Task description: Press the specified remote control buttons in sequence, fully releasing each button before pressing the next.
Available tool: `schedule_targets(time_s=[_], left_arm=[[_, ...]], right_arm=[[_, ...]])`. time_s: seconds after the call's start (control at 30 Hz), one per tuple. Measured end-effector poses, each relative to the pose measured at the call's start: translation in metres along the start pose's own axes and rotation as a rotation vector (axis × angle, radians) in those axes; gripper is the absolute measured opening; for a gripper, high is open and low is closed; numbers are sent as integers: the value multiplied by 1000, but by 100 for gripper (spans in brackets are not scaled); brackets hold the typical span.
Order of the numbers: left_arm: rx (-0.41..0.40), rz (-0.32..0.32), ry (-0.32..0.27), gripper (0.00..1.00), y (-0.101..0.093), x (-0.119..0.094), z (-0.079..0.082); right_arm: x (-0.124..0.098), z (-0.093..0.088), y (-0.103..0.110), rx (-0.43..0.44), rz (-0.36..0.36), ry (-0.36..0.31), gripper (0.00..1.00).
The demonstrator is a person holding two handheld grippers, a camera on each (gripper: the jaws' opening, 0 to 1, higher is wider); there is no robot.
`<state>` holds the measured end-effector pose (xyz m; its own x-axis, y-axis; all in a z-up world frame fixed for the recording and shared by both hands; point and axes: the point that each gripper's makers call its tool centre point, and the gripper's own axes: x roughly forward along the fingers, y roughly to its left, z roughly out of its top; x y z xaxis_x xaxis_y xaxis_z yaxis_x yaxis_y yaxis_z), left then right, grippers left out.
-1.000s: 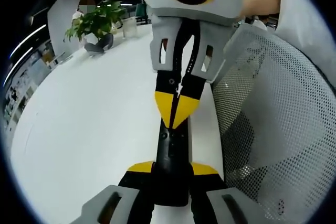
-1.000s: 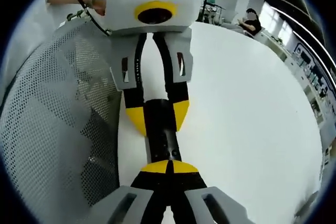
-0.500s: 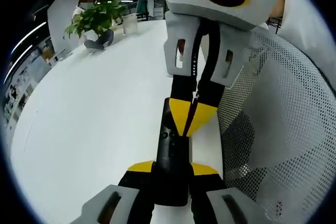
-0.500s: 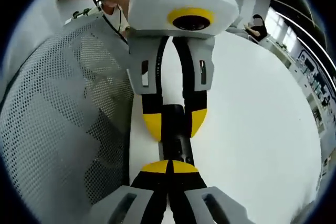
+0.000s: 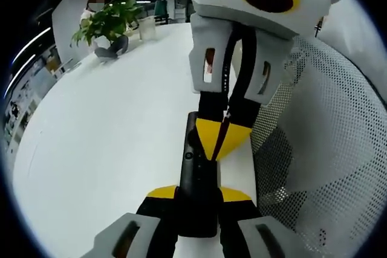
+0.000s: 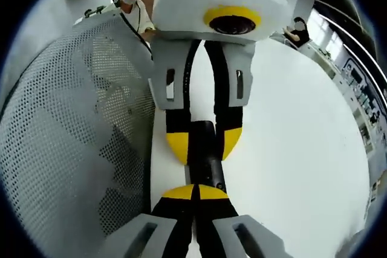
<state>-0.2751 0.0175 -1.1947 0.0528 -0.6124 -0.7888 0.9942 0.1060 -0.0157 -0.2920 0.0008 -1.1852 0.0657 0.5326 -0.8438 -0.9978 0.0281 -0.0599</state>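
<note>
My left gripper (image 5: 196, 196) was clamped on the near end of the black remote control (image 5: 198, 176), one yellow-tipped jaw on each long side of it. In the right gripper view that same left gripper (image 6: 204, 144) came down from above, its yellow tips straddling the remote control (image 6: 205, 155). My right gripper (image 6: 195, 192) had its two yellow tips pressed together, point down on the remote's face. In the left gripper view the right gripper (image 5: 219, 140) reached in from above, tips meeting in a single yellow wedge that touched the remote's upper surface near a small round button (image 5: 188, 155). The remote lay lengthwise along the edge of the white table (image 5: 109, 125). Just beside that edge stood a grey mesh chair back (image 5: 320, 143). At the table's far end sat a leafy green potted plant (image 5: 107, 23).
</note>
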Motion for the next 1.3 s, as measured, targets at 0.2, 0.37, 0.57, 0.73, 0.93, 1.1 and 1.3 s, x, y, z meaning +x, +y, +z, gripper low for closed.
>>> schedule_targets(time_s=[0.2,0.37,0.57,0.73,0.93,1.1,1.3], left_arm=[[4,-6,-9,22,-1,0,0],[6,-11,-11,22,-1,0,0],[3,-14,-17,22,-1,-1,0],[4,-16,-17,22,-1,0,0],[8,-15,-16,22,-1,0,0],[10,-13,-15,22,-1,0,0],[10,-13,-19,22,-1,0,0]], right_arm=[[-11,2,-17,-8,-71,-29,0],[-4,1,-17,31,-20,-13,0],[0,2,-12,-11,-25,15,0],[2,2,-15,-24,-31,35,0],[1,3,-16,35,-10,10,0],[-3,-3,-30,61,-30,7,0],[0,-3,-28,64,32,30,0]])
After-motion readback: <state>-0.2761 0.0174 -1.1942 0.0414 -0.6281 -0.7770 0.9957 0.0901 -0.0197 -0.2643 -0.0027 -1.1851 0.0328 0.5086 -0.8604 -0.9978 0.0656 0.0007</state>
